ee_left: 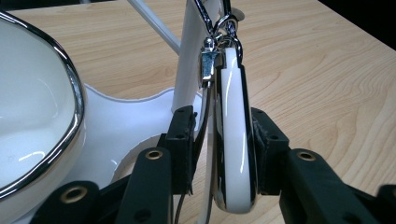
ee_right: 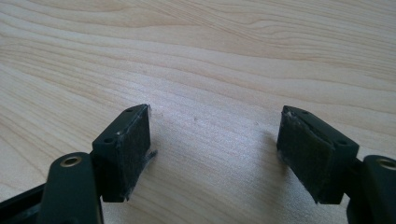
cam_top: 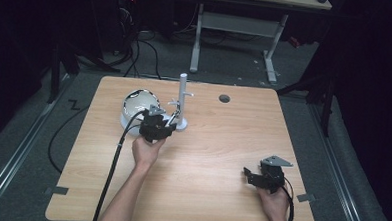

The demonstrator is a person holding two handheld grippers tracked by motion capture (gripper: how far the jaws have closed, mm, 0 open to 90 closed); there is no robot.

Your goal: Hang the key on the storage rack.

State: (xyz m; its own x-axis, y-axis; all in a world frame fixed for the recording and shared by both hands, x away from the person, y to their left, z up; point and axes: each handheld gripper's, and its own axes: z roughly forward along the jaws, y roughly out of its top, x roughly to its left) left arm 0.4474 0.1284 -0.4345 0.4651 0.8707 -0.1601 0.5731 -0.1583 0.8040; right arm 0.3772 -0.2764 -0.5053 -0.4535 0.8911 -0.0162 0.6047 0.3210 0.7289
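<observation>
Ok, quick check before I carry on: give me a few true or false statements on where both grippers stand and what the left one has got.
1. The left gripper is shut on a white chrome-edged disc. True.
2. The right gripper holds something. False: its jaws stand open with bare wooden table between them.
3. The disc hangs from a metal clip beside the white post of a stand. True.
4. The white bowl sits at the table's right edge. False: it sits left of the stand, toward the back.
5. In the high view the right gripper touches the stand. False: it is far off, near the front right corner.
</observation>
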